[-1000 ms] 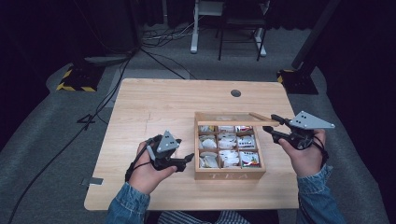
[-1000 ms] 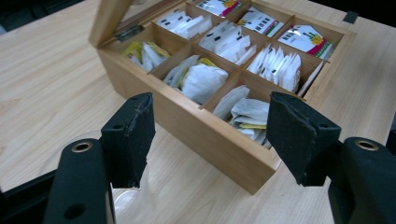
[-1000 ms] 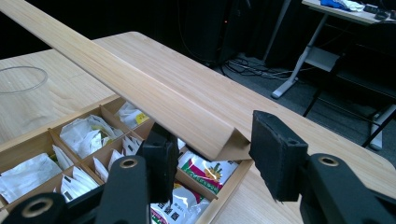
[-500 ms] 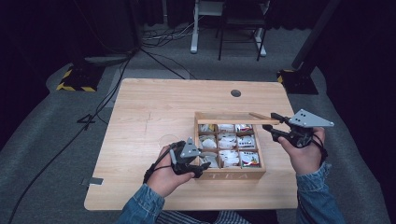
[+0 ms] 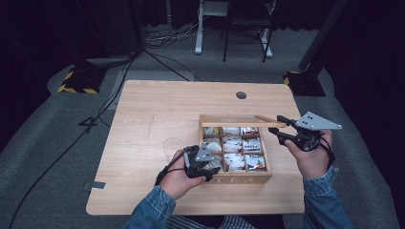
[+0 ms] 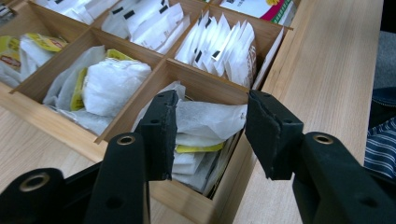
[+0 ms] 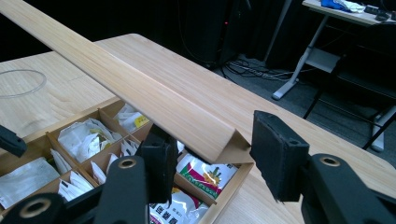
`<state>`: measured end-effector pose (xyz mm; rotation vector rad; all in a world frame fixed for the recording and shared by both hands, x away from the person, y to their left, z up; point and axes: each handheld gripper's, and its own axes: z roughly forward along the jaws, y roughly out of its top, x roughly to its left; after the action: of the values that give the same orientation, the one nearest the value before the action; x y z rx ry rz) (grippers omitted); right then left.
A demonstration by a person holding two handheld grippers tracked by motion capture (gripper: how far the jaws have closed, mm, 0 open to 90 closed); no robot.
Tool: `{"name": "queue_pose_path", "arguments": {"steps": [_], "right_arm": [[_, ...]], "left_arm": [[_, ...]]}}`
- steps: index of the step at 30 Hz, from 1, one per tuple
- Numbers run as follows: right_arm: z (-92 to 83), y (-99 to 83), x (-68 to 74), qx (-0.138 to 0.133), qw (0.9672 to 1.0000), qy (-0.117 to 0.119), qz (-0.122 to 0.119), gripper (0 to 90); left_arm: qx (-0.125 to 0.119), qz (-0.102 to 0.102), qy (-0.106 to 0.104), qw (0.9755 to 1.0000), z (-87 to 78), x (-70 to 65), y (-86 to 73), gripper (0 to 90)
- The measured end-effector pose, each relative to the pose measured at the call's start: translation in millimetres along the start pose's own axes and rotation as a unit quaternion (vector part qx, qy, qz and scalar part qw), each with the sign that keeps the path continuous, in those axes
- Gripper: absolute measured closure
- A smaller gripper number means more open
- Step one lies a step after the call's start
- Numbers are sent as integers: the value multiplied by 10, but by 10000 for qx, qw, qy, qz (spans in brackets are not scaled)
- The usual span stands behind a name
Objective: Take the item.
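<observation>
Bag [image 6: 205,122] in near corner cell of box [image 5: 236,179], between left gripper [image 6: 208,128] jaws — apart, just been closing, not yet pinching. Sink deeper, pinch one bag only, lift straight. Right gripper [image 7: 210,154] clamped on lid [image 7: 140,88]; keep raised.

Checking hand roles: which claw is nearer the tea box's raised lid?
Right. The right claw straddles the lid corner; the left claw is at the box's near-left compartment.
</observation>
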<state>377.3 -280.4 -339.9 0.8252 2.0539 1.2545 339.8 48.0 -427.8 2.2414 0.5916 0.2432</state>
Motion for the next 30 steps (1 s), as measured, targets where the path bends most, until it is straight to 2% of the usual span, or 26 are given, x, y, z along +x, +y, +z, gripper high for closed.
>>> {"name": "queue_pose_path", "arguments": {"steps": [3, 10, 19, 24, 30], "right_arm": [[0, 1, 0, 2, 10000, 0, 1, 517], [1, -1, 1, 1, 10000, 4, -1, 515], [3, -20, 9, 8, 10000, 21, -2, 510], [-2, -34, 20, 24, 10000, 22, -11, 508], [-6, -39, 23, 34, 10000, 27, -8, 507]], "left_arm": [[13, 77, -9, 10000, 24, -11, 0, 552], [21, 208, 160, 9997, 58, 24, -2, 583], [-13, 383, 55, 9993, 119, 23, 32, 621], [47, 516, -169, 9985, 156, 10, 43, 738], [171, 580, -252, 9979, 163, -5, 43, 863]]}}
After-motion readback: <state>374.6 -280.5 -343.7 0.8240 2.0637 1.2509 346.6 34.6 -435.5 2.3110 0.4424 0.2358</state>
